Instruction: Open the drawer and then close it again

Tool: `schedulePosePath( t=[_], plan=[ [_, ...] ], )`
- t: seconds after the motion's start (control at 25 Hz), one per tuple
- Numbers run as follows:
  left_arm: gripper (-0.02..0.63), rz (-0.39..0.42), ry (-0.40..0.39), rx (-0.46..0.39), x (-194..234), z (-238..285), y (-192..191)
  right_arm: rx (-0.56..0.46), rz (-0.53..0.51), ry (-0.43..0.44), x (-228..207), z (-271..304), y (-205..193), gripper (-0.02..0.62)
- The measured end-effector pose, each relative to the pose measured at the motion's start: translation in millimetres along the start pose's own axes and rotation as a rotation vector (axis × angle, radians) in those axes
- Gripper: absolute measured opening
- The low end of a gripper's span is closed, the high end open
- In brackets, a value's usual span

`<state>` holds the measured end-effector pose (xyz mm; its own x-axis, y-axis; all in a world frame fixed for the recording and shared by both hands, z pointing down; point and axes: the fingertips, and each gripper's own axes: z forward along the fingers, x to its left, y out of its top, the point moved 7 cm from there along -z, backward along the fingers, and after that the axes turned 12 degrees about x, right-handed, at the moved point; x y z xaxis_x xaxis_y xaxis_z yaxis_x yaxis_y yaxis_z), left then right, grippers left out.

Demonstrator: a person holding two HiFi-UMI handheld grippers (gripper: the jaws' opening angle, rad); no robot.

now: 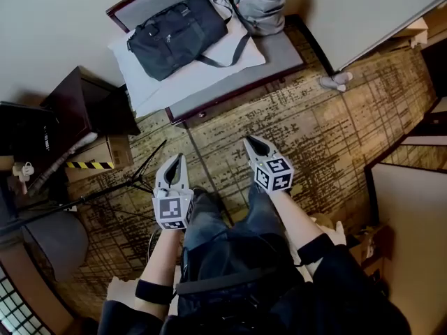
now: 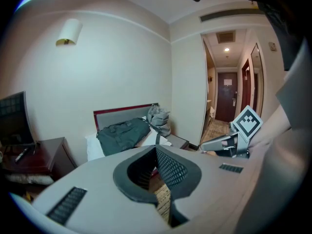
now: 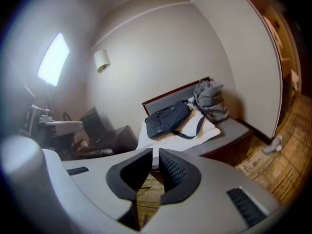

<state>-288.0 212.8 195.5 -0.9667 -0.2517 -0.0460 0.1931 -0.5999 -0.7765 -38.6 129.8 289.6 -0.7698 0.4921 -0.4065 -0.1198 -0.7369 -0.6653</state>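
Carpet (image 1: 314,131) patterned in brown and gold runs from the foot of the bed (image 1: 279,54) to where the person stands, facing the bed. On the bed a dark bag (image 1: 178,33) lies across a white pillow (image 1: 209,68), and a grey backpack (image 1: 260,2) sits just beside the bag at the far end.

The left hand-held gripper (image 1: 176,165) (image 2: 156,150) is held over the carpet, well short of the bed. Its jaws are pressed together with nothing between them. The right hand-held gripper (image 1: 253,145) (image 3: 156,152) hangs slightly nearer the bed. Its jaws stand a little apart and empty, with only carpet showing through the gap.

A dark wooden nightstand (image 1: 84,103) stands just beside the bed at the headboard end, well apart from both grippers. The drawer cannot be made out in any view, since the nightstand shows only its top and one side. A cardboard box (image 1: 105,152) sits on the carpet near the nightstand, on the side away from the bed.
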Motion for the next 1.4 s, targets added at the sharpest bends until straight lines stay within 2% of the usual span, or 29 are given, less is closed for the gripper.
schedulePosePath(
  t=[0.08,0.28,0.48,0.52,0.64,0.72,0.84,1.0,1.24,1.4],
  plan=[
    [0.005,0.035,-0.001,0.004,7.4,11.7,-12.6,0.01,0.092,0.034,3.8,33.4,-22.4,0.081],
    [0.005,0.028,-0.059,-0.01,10.7,62.8,-35.1,0.006,0.331,0.093,-1.4,133.0,-84.3,0.145],
    [0.005,0.074,-0.091,0.017,14.9,132.9,-98.6,-0.048,0.59,0.115,-26.4,232.5,-147.4,0.16],
    [0.005,0.077,-0.092,0.024,16.7,145.6,-112.5,-0.059,0.636,0.115,-32.5,250.0,-158.9,0.181],
    [0.005,0.08,-0.087,0.042,23.2,182.9,-152.0,-0.089,0.741,0.115,-53.4,301.2,-190.2,0.198],
    [0.005,0.078,-0.082,0.047,26.7,206.9,-174.9,-0.096,0.776,0.114,-66.9,333.9,-207.1,0.198],
    [0.005,0.093,-0.076,0.051,30.3,242.3,-204.2,-0.112,0.827,0.135,-84.1,380.7,-226.8,0.244],
    [0.005,0.111,-0.074,0.051,34.1,287.1,-235.7,-0.131,0.866,0.18,-99.4,438.3,-243.3,0.244],
    [0.005,0.128,-0.071,0.05,39.7,343.4,-266.6,-0.17,0.894,0.261,-114.2,494.8,-248.9,0.233],
    [0.005,0.124,-0.072,0.046,43.0,367.7,-277.8,-0.222,0.905,0.31,-122.0,516.3,-242.9,0.195]
  ],
)
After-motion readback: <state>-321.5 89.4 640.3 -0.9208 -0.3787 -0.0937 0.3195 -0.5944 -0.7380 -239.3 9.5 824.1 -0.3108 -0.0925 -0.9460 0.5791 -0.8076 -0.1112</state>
